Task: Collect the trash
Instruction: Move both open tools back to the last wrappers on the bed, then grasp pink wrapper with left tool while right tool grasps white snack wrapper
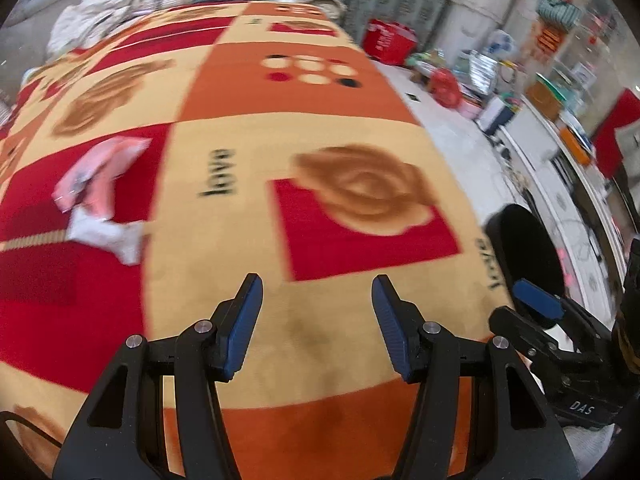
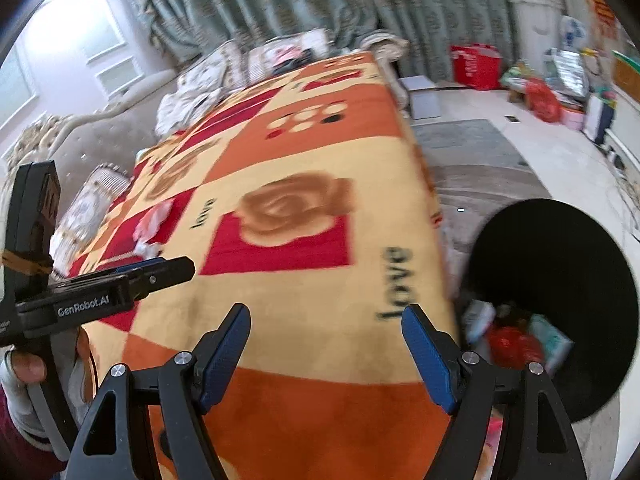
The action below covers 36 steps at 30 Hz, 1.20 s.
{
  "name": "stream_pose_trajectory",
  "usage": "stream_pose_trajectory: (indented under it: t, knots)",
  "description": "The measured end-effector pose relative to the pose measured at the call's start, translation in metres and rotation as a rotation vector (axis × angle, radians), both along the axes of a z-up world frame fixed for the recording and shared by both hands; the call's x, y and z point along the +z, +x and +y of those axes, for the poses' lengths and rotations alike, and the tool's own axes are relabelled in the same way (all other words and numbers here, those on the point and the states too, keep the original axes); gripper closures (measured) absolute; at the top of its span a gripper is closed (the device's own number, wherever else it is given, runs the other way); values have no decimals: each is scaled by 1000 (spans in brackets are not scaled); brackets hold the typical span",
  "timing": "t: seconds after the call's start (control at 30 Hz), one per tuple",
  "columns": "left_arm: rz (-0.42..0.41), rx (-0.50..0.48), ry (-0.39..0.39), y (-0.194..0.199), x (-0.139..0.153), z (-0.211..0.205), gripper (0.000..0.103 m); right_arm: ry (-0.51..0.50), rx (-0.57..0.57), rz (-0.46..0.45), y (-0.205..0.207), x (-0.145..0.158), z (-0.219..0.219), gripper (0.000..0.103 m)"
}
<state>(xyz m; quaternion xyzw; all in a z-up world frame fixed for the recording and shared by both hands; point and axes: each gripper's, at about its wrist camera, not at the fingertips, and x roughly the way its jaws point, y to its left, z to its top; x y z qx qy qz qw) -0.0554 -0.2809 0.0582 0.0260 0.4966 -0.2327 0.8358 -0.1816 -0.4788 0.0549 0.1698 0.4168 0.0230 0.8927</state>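
Note:
A crumpled pink and white wrapper [image 1: 100, 196] lies on the red part of the orange, cream and red blanket [image 1: 248, 208], left and ahead of my left gripper [image 1: 318, 320], which is open and empty above the blanket. The wrapper shows small in the right wrist view [image 2: 150, 228]. A black round bin [image 2: 560, 312] stands on the floor beside the bed's right edge, with several pieces of trash [image 2: 516, 340] inside. My right gripper [image 2: 326, 348] is open and empty, hovering over the blanket's edge next to the bin. The bin also shows in the left wrist view [image 1: 528, 256].
Pillows and bedding [image 2: 208, 80] are piled at the bed's far end. A red box [image 2: 476, 66], bags and clutter [image 2: 544, 100] line the far wall. A grey rug [image 2: 472, 152] lies on the floor right of the bed. The left gripper's body [image 2: 80, 292] shows at left.

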Motion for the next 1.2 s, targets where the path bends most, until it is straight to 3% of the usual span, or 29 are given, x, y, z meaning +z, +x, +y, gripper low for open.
stream_pose_trajectory:
  t: [0.47, 0.8, 0.87, 0.93, 1.03, 1.2]
  knots:
    - [19, 269, 38, 36, -9, 164, 48, -16, 386, -33, 92, -6, 147, 27]
    - [34, 318, -26, 61, -6, 219, 48, -199, 658, -59, 178, -12, 251, 31]
    - [29, 310, -48, 68, -3, 224, 48, -223, 689, -51, 190, -16, 259, 45]
    - [23, 298, -56, 76, -2, 224, 48, -237, 716, -27, 201, -23, 266, 67]
    - [8, 259, -86, 90, 1, 220, 48, -233, 746, -22, 198, -30, 267, 79]
    - [4, 200, -99, 118, -2, 203, 47, -204, 707, -3, 159, -26, 234, 84]
